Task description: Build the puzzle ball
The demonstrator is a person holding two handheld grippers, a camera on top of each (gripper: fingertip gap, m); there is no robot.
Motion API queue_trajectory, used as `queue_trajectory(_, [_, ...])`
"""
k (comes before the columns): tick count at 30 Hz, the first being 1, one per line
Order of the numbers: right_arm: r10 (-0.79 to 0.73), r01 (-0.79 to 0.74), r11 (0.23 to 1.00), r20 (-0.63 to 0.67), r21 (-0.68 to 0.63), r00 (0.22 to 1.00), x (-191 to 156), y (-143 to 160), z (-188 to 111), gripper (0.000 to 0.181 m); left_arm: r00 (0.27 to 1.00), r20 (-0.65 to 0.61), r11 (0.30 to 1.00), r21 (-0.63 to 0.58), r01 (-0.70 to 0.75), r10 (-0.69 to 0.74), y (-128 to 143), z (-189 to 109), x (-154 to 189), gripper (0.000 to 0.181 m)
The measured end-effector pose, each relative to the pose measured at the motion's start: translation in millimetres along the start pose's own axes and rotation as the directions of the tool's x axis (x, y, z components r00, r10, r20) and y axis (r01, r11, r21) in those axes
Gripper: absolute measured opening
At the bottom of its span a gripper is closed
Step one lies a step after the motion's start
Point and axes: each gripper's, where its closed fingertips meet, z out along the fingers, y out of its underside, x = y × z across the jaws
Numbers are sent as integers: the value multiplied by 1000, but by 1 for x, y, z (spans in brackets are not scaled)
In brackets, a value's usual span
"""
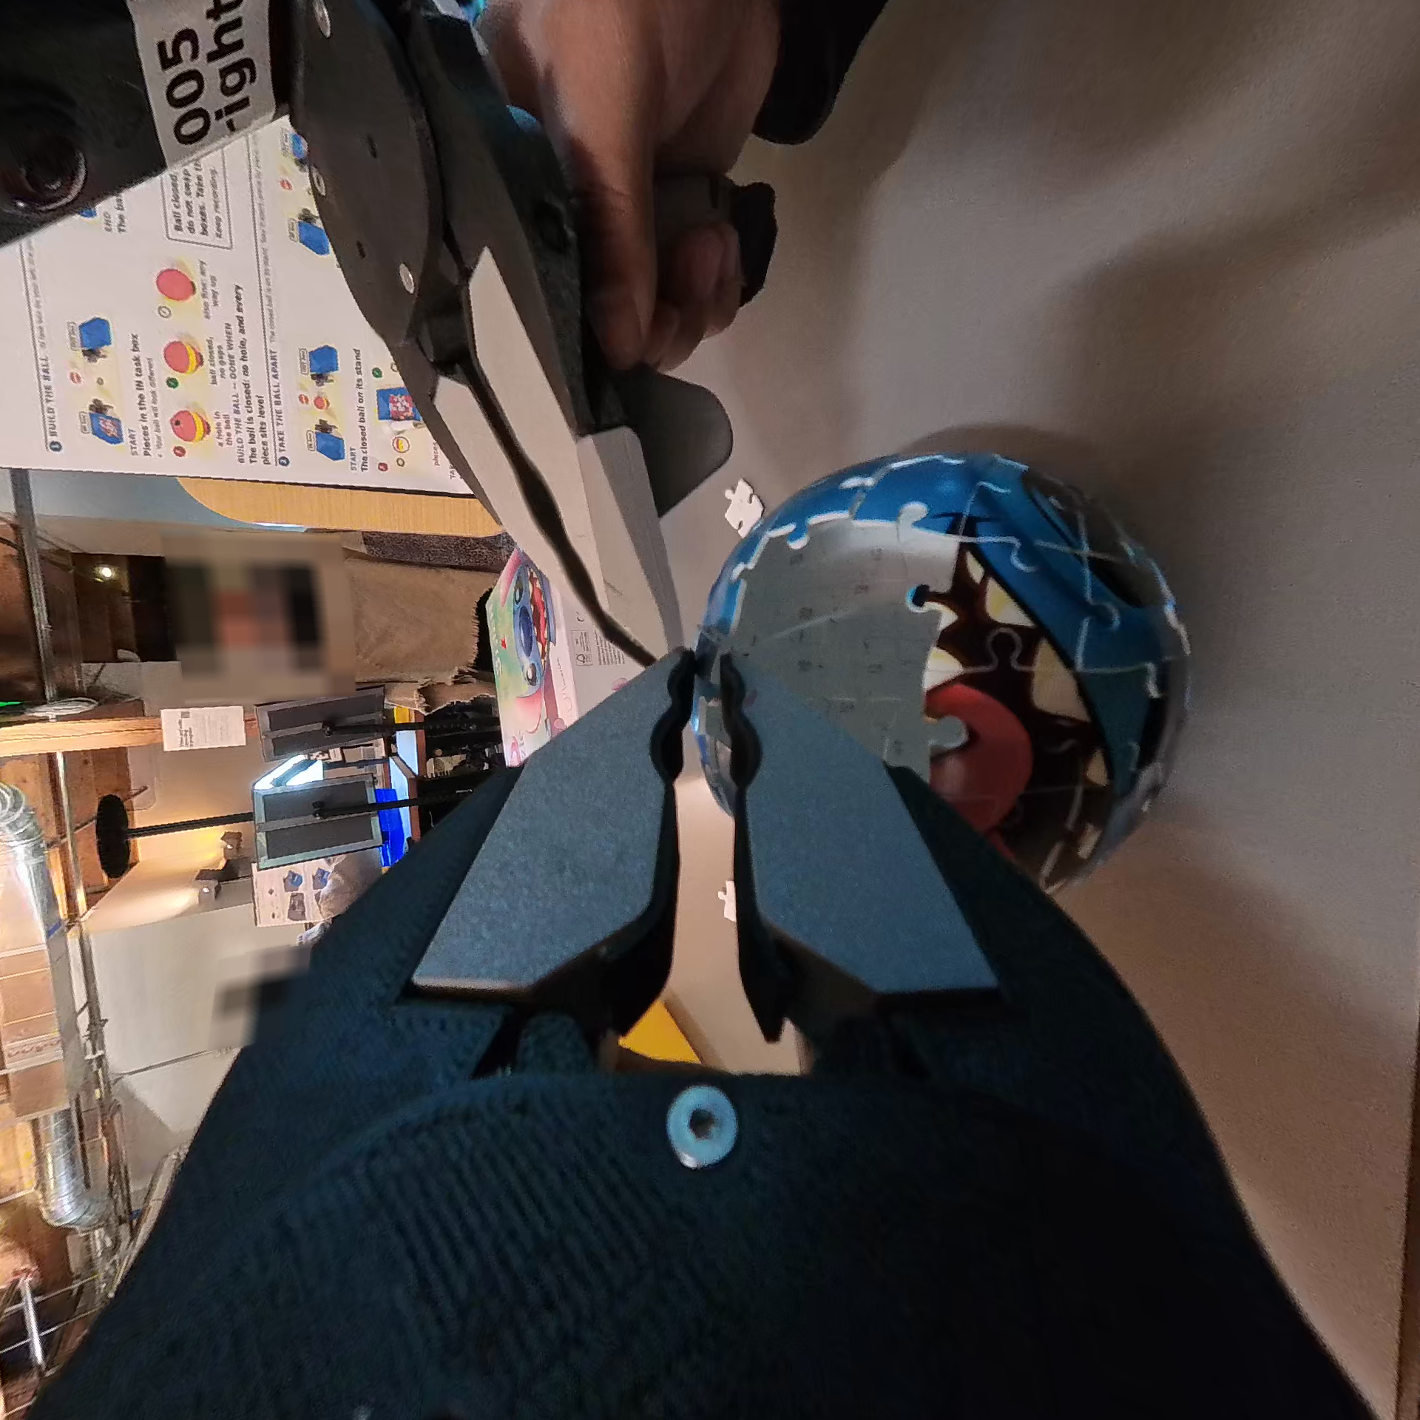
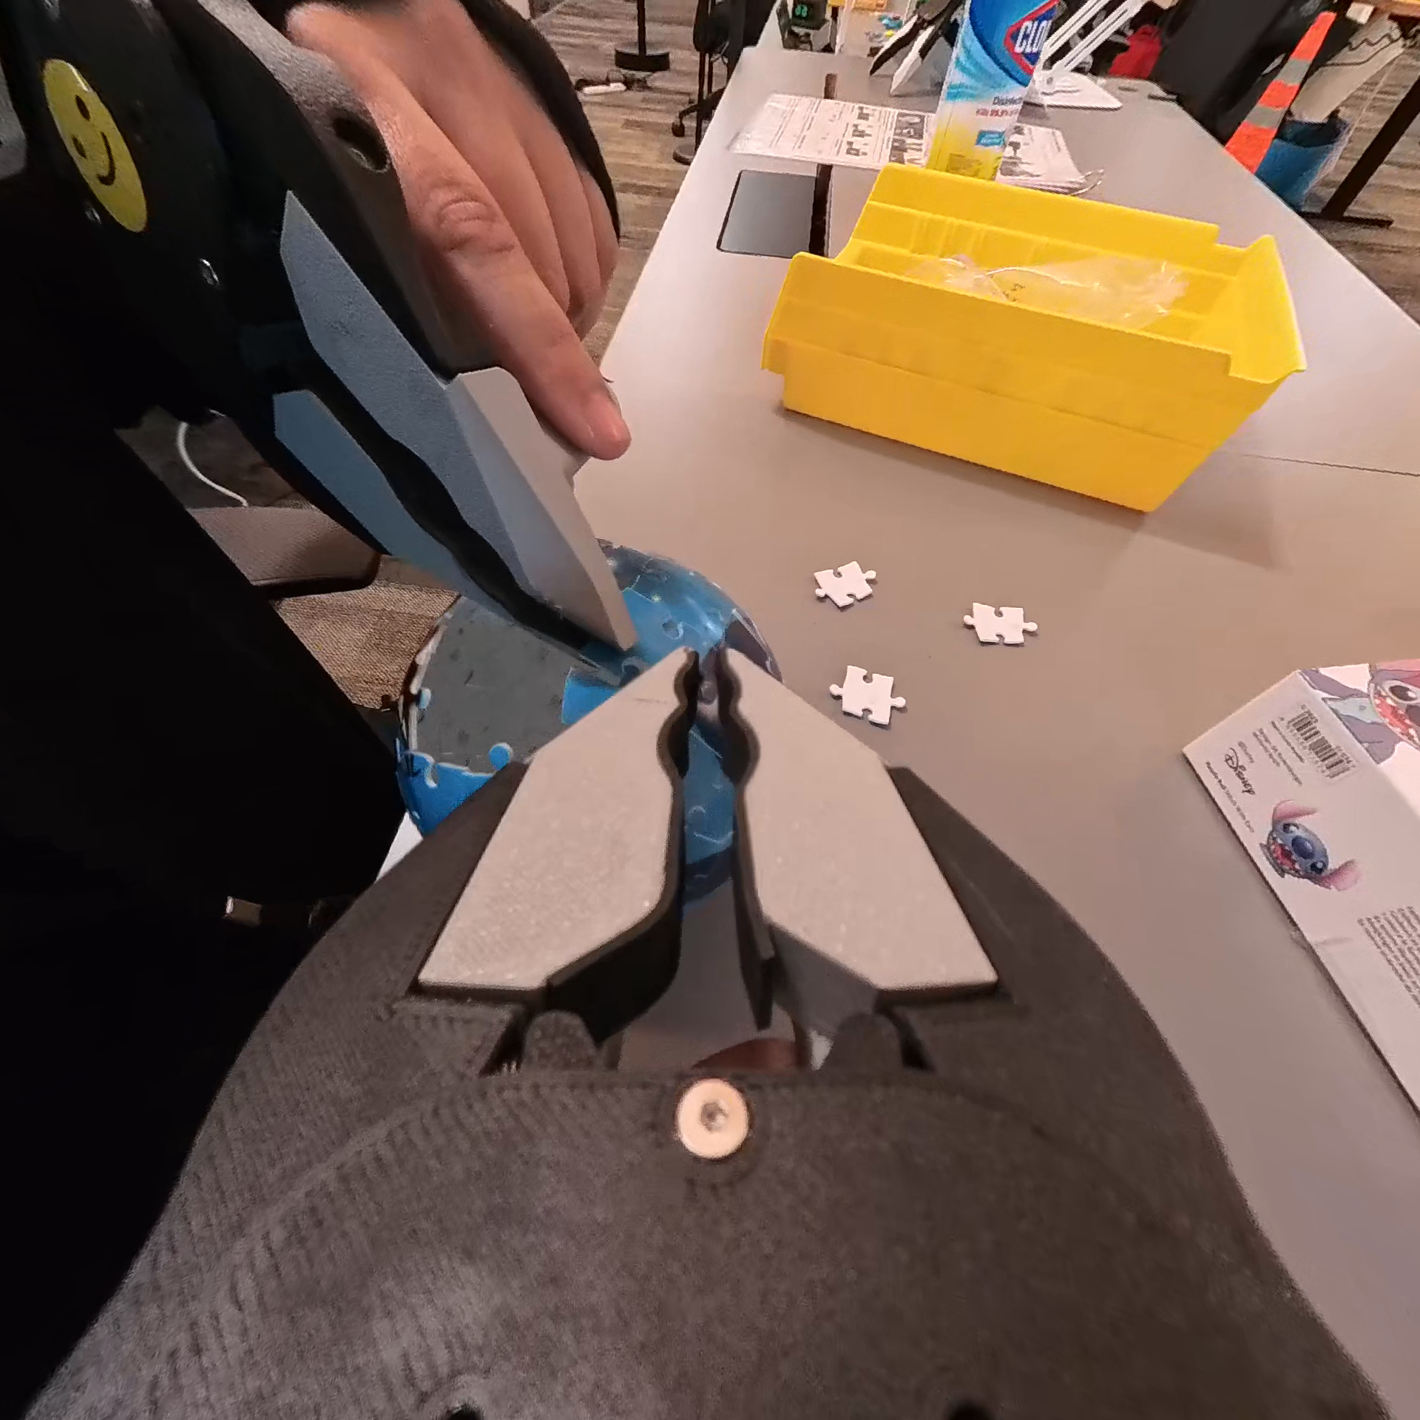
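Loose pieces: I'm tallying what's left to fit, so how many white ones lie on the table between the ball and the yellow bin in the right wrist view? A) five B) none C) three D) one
C: three white pieces lie apart on the grey table, face down.

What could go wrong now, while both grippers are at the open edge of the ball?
1. The left gripper seems to pinch the puzzle ball at its thin rim; a pull could pop joined pieces loose.
2. The ball lies near the table edge and could roll off.
3. Three loose pieces lie close by; a sweeping gripper could scatter them.
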Motion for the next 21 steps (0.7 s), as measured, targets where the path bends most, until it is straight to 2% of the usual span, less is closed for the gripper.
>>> queue_trajectory(4, [45, -45, 999, 17, 22, 999, -7, -4, -8, 12, 1000, -4, 1000, 4, 6, -6, 1, 0, 0, 5])
queue_trajectory(6, [37, -37, 999, 4, 20, 999, -17, -3, -13, 14, 1000, -13, 1000, 7, 11, -11, 1, -1, 2, 12])
queue_trajectory(8, [-20, 19, 1000, -54, -12, 998, -24, 0, -17, 16, 1000, -11, 999, 18, 29, -29, 2, -4, 1, 17])
queue_trajectory(12, [-141, 134, 990, -256, -45, 956, -25, -3, -25, 13, 999, -16, 999, 16, 36, -36, 7, -7, 0, 19])
queue_trajectory(17, [-145, 139, 989, -335, -42, 931, -32, 2, -18, 13, 1000, 1, 1000, 11, 11, -11, 6, -4, -1, 16])
queue_trajectory(21, [-230, 210, 973, -423, -94, 876, -33, 6, -13, 13, 1000, 15, 1000, 10, -14, 14, 6, -4, -2, 7])
